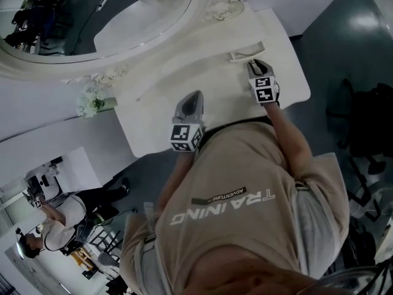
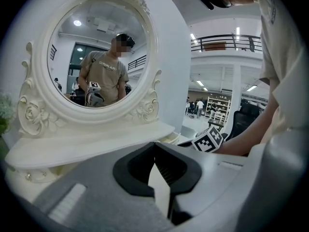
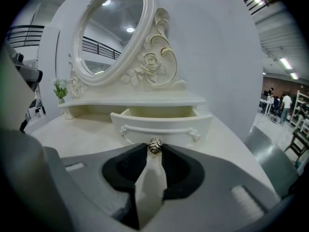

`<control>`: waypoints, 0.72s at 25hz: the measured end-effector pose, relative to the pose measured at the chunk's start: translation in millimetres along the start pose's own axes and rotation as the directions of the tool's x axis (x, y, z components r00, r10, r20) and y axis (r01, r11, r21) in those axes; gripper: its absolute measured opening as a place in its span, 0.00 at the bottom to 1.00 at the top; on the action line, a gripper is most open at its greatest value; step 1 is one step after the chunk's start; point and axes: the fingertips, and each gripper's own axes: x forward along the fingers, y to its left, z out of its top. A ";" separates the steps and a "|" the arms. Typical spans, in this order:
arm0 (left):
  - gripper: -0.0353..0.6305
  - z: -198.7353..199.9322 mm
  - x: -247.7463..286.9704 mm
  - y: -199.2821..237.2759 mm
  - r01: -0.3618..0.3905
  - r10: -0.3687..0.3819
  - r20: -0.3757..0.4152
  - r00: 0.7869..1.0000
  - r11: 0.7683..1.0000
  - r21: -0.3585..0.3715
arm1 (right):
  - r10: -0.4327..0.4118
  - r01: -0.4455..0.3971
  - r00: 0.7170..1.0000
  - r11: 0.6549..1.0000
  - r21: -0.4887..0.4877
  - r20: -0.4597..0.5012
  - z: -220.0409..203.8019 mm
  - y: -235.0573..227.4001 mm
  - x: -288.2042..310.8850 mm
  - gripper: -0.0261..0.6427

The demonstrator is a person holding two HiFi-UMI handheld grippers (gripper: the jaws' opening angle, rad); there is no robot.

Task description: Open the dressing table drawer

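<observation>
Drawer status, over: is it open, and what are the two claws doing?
Right gripper clamped on drawer knob. Drawer pulled out, inside showing. Left gripper shut, empty. Nothing blocking.

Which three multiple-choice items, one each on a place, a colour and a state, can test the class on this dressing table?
1. Where is the drawer? A under the shelf; B on top of it; C far from it.
2. What colour is the drawer? A black; B cream; C red.
3. What state is the drawer in? A shut; B taken right out; C pulled open.

Answers: 1 A, it sits just beneath the shelf. 2 B, its front matches the cream table. 3 C, its hollow inside shows behind the front, with the right gripper shut on its knob.
</observation>
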 end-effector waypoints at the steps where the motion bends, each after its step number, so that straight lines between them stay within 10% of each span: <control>1: 0.06 -0.9 -2.8 0.1 -0.002 0.002 0.001 1.000 1.000 -0.001 | -0.001 0.001 1.000 1.000 -0.003 -0.001 0.2 0.2 -0.4 0.19; 18: 0.06 -15.6 -55.6 36.0 -0.073 0.076 0.047 0.996 0.995 -0.063 | 0.086 -0.082 0.995 0.992 -0.099 0.041 8.5 54.4 -58.7 0.22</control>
